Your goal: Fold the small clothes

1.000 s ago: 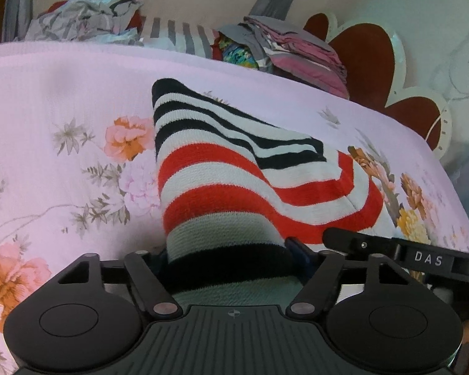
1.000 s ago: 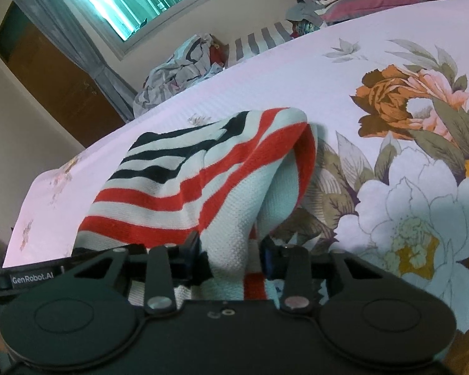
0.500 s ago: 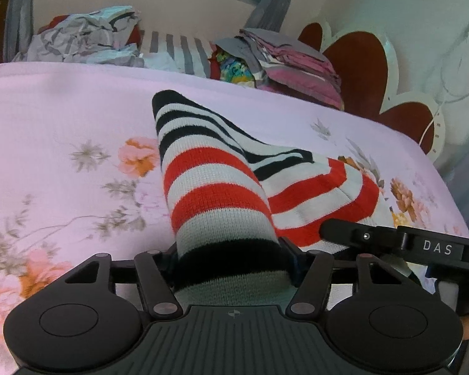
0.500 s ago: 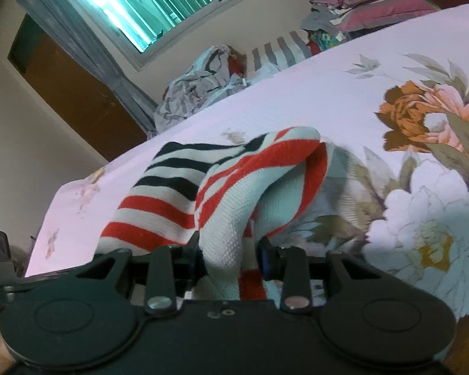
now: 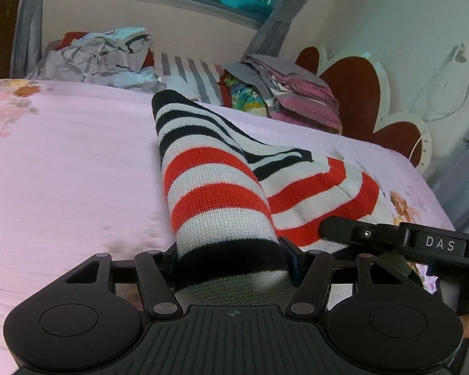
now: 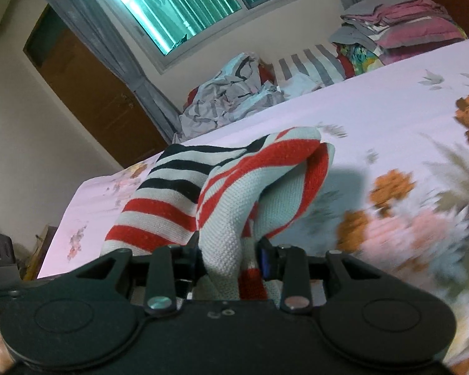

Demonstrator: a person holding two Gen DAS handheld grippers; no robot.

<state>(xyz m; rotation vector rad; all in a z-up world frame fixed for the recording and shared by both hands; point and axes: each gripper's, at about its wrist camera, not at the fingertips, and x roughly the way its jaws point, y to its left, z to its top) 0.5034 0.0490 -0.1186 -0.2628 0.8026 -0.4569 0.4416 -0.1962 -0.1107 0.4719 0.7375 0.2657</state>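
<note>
A home bedroom: a floral bedsheet (image 5: 62, 162), scalloped headboard (image 5: 353, 93), curtained window (image 6: 184, 9) and clothes pile (image 5: 97, 59) upper left.

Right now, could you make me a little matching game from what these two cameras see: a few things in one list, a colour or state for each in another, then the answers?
Things:
1. striped knit garment
2. bedsheet
3. crumpled clothes pile
4. headboard

States:
A. pale pink with flowers
B. dark red, scalloped white edge
C. clamped in the jaws of both the left gripper and the right gripper
D. grey and white, heaped under the window

Pairs: 1-C, 2-A, 3-D, 4-B
</note>
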